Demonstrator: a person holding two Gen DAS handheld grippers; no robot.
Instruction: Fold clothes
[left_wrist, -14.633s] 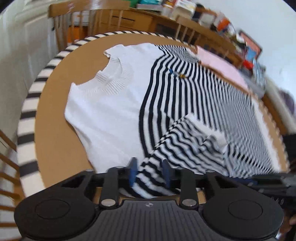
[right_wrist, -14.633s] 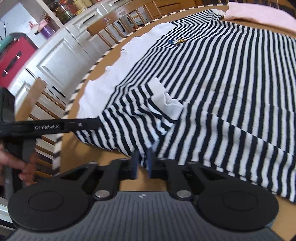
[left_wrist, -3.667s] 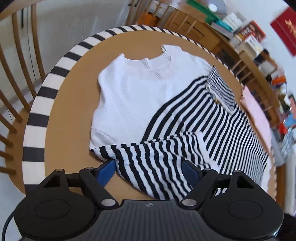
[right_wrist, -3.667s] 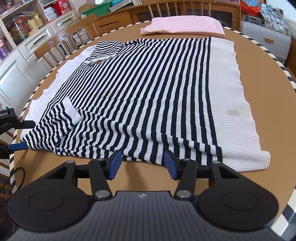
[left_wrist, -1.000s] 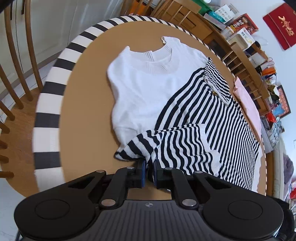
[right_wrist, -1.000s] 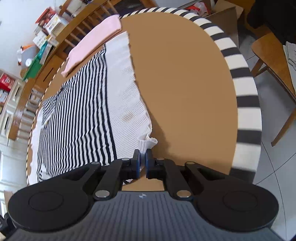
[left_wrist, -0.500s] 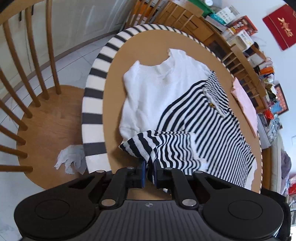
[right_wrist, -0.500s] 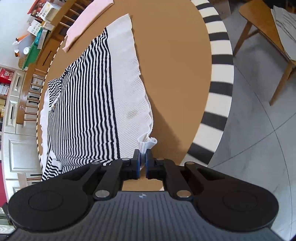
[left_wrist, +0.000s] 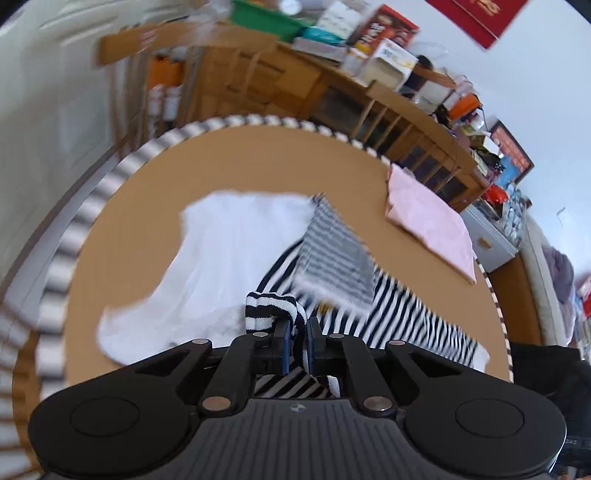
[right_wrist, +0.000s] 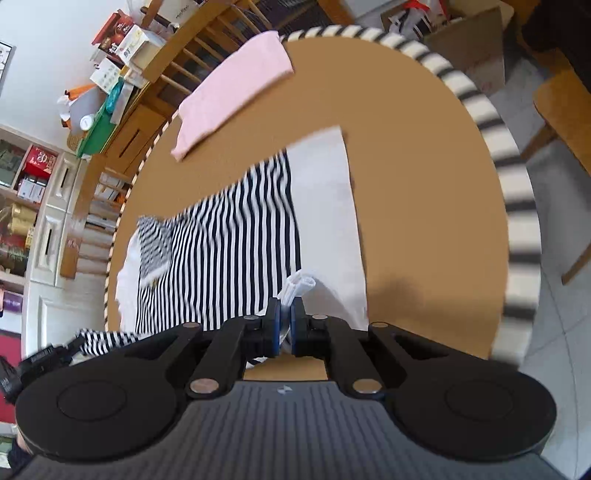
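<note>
Left wrist: left gripper pinched tight on striped sweater shoulder, lifted off round table; white top beneath.

Right wrist: right gripper clamped on white hem. Likely mid-fold; next, carry both corners across evenly. Pink cloth, shelves behind.

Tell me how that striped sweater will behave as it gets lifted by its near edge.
Probably floppy: the striped sweater bunches where the left gripper pinches it. It likely sags between that and the right gripper. Its far part may drag over the white top.
</note>
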